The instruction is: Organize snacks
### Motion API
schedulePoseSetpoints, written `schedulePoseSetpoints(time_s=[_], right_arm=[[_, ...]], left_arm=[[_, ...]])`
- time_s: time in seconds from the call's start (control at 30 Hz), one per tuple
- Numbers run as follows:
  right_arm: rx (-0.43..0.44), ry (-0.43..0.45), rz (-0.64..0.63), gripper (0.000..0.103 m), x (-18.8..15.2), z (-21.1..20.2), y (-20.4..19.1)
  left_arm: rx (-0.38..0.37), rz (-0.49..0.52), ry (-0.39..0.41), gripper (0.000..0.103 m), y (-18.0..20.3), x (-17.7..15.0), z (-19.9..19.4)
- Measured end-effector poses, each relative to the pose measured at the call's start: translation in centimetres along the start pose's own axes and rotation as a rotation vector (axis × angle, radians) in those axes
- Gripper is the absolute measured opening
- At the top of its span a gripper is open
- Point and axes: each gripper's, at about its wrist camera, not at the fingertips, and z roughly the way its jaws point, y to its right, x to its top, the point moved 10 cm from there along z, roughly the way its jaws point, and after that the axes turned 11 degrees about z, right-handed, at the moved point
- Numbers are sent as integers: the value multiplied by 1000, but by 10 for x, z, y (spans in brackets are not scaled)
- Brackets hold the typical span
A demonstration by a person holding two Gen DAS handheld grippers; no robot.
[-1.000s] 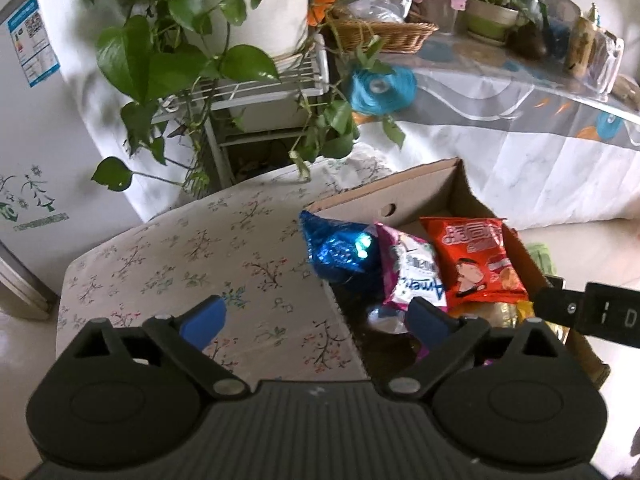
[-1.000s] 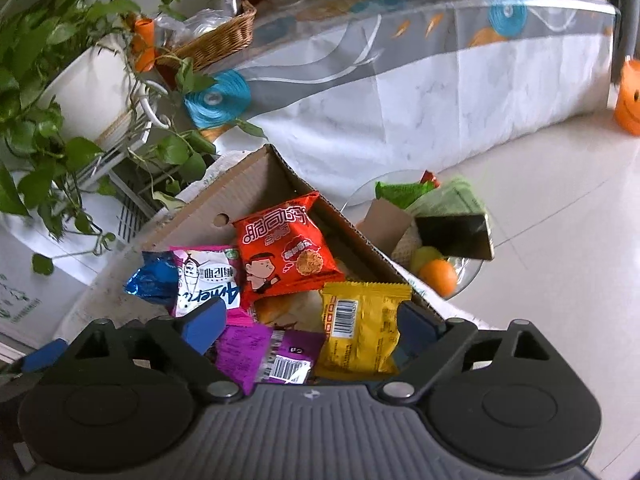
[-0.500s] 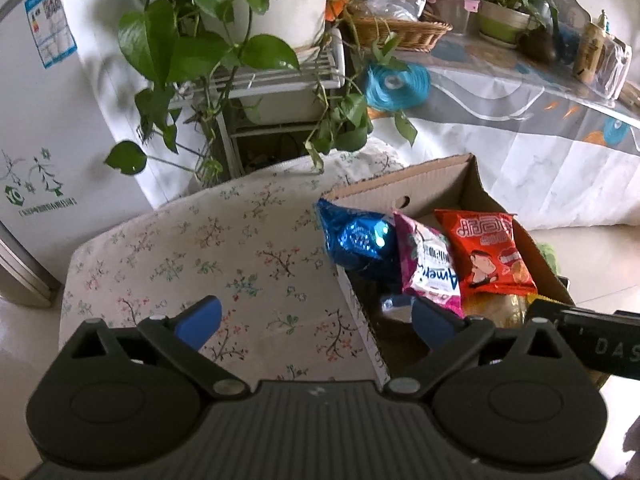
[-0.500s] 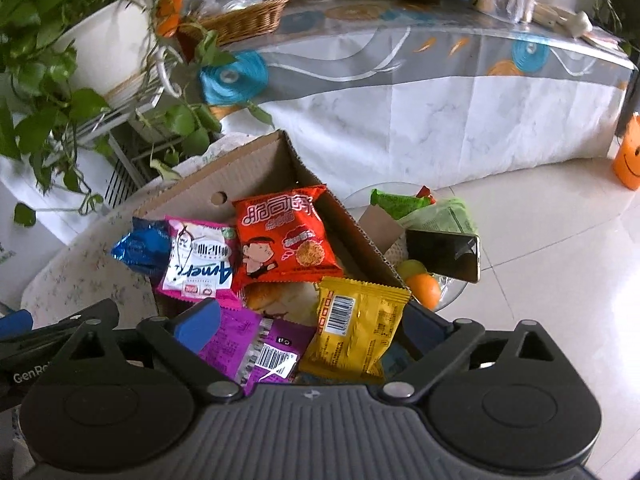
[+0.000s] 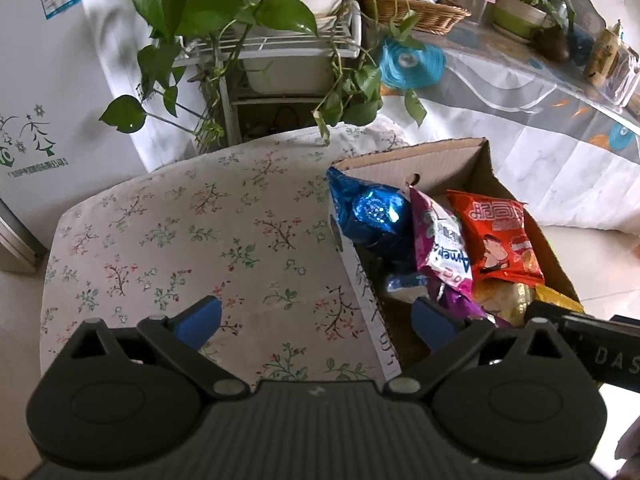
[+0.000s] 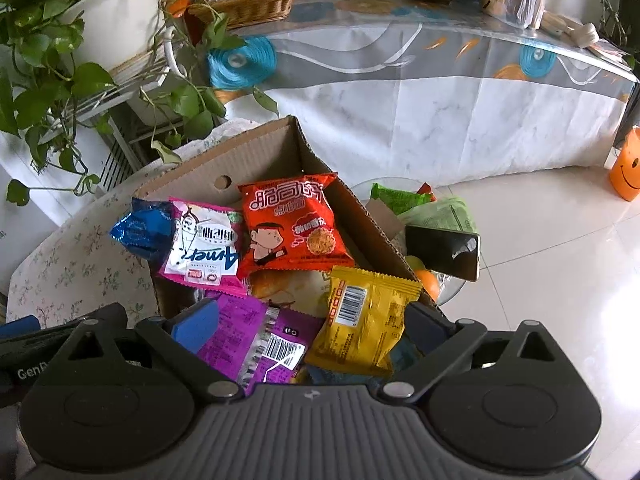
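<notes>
Both grippers hang wide and empty; the right gripper (image 6: 312, 326), jaws opening, hovers over the brown cardboard box (image 6: 260, 148) of snack packets. Next, I reckon: descend onto the near yellow foil packet (image 6: 366, 320). The left gripper (image 5: 316, 314) straddles the box's left wall.

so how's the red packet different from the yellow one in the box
The red packet shows its printed front, a cartoon figure with large lettering; the yellow packet shows a barcode. The red packet lies toward the far end of the cardboard box; the yellow packet lies at the near end against the right wall. Both are sealed and ungripped.
</notes>
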Motion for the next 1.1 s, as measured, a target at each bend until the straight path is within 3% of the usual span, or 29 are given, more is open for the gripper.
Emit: schedulePoseSetpoints(time_s=[0.6, 1.1], right_arm=[[-65, 2, -41, 102, 1, 8, 1], [-63, 2, -47, 102, 2, 9, -2]], left_arm=[[43, 44, -13, 100, -3, 0, 2], [14, 48, -21, 100, -4, 1, 7]])
